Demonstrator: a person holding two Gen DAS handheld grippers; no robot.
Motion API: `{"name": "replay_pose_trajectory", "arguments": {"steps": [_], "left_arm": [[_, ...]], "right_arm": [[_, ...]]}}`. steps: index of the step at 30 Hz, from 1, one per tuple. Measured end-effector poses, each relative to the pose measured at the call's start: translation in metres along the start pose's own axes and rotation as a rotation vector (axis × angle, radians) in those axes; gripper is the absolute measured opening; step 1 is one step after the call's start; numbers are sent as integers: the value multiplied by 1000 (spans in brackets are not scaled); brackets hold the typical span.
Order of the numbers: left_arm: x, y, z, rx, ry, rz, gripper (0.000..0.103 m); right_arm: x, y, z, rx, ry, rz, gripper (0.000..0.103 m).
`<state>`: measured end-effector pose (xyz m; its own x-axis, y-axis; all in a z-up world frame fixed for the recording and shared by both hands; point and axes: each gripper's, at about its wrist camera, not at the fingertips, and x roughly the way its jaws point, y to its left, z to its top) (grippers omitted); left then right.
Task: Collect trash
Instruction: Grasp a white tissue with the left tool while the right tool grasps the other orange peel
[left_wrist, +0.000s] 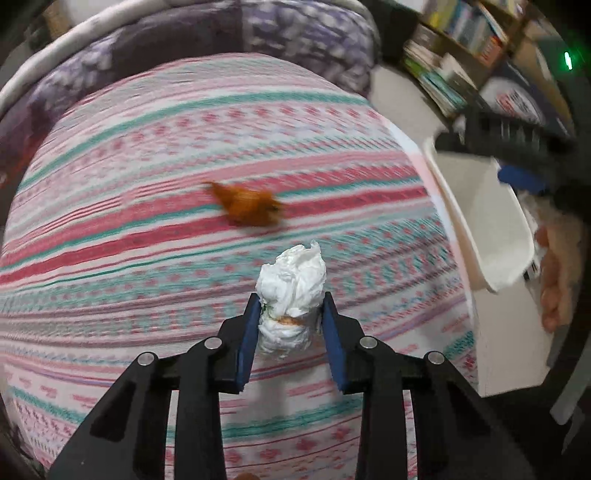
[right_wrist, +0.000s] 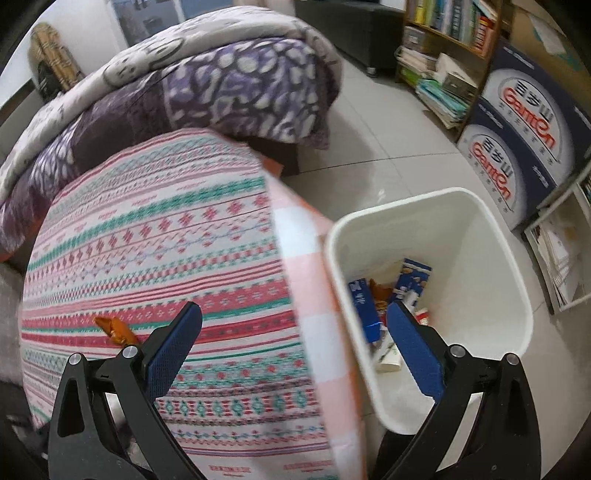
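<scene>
1. Between the blue pads of my left gripper (left_wrist: 290, 328) sits a crumpled white tissue wad (left_wrist: 291, 284), clamped around its lower half, with a small orange-brown stain at the pinch line; it hangs above the striped bedspread (left_wrist: 147, 147).
2. Soft and nearly weightless as it looks, I judge the wad will squash rather than slip, so a mid-body pinch suits it.
3. Farther across the spread lies an orange wrapper (left_wrist: 247, 205), blurred in the left view; probably crinkly foil or film, light and springy, best nipped at a twisted end.
4. My right gripper (right_wrist: 295, 343) is spread wide and empty, one finger over the bed edge, the other over the white bin (right_wrist: 491, 229).
5. That bin stands on the floor to the right of the bed, already holding blue cartons and scraps.
</scene>
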<state>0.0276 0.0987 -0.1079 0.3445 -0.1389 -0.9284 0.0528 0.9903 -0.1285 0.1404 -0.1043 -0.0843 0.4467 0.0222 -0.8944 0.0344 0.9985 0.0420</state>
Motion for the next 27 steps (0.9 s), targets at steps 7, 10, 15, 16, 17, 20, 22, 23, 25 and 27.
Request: {"name": "replay_pose_trajectory", "arguments": {"steps": [7, 10, 15, 16, 17, 20, 22, 23, 25, 27], "left_arm": [[-26, 72, -2, -172, -79, 120, 33], [-34, 90, -1, -213, -127, 195, 33], [-48, 116, -1, -288, -180, 223, 33], [-50, 121, -2, -295, -186, 223, 33], [-51, 124, -2, -300, -188, 222, 33], [-53, 129, -3, -313, -193, 225, 33], [-52, 131, -2, -324, -195, 227, 33], [-52, 133, -3, -332, -199, 228, 33], [-53, 137, -3, -344, -206, 225, 33], [-54, 140, -2, -356, -220, 229, 33]], "right_arm": [[9, 66, -17, -173, -17, 24, 96], [12, 99, -29, -280, -28, 56, 96], [19, 139, -47, -435, -45, 81, 95], [22, 145, -50, -453, -45, 90, 94], [24, 148, -51, -463, -41, 96, 91], [34, 160, -56, -491, -11, 117, 81], [40, 165, -58, -505, 7, 115, 72], [44, 167, -59, -510, 17, 117, 64], [44, 170, -59, -505, 8, 139, 52], [41, 176, -60, -534, -4, 149, 26]]}}
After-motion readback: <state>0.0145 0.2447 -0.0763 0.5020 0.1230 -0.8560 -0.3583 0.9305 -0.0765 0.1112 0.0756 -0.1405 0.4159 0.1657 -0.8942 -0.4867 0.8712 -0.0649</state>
